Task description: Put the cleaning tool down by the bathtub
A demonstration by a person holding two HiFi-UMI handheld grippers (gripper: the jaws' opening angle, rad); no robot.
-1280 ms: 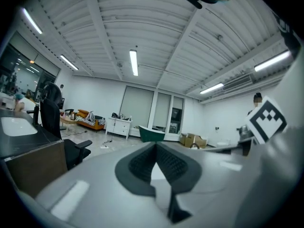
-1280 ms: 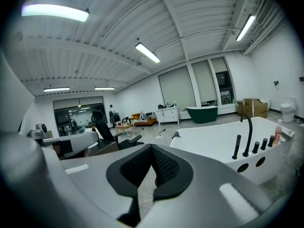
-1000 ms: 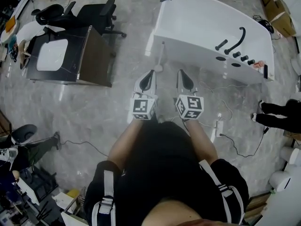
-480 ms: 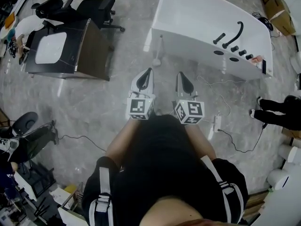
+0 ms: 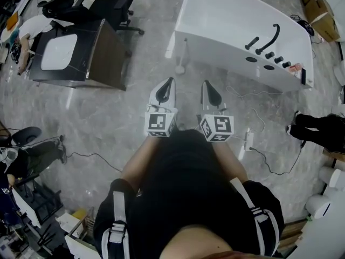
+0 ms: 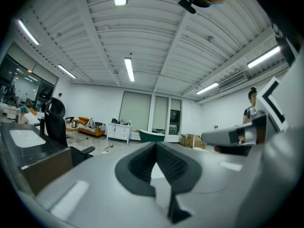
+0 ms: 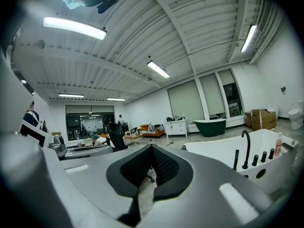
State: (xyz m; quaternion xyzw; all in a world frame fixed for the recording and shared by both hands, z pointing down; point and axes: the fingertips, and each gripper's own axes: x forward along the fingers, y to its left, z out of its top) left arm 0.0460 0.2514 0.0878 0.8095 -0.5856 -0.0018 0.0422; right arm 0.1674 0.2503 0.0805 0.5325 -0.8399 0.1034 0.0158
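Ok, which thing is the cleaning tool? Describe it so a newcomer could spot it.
Find the white bathtub at the top of the head view. Against its near wall, by the left end, stands the cleaning tool: a thin pale pole ending in a small white head on the grey floor. Unlike the black faucet on the tub, it is pale and stands outside.

Bathtub [image 5: 226, 26]: white; faucet [image 5: 268, 39] black. Floor [image 5: 108, 117]: grey, marbled, glossy. Cleaning tool [image 5: 183, 55]: whitish stick (hard to separate from the tub wall behind it). Cabinet [image 5: 105, 61]: dark brown, with a white basin [image 5: 58, 54] on top. Left gripper [image 5: 170, 80] and right gripper [image 5: 205, 83]: light grey shells, black ribbed pads, white cubes with black square markers. Far tub [image 7: 212, 126]: dark green.
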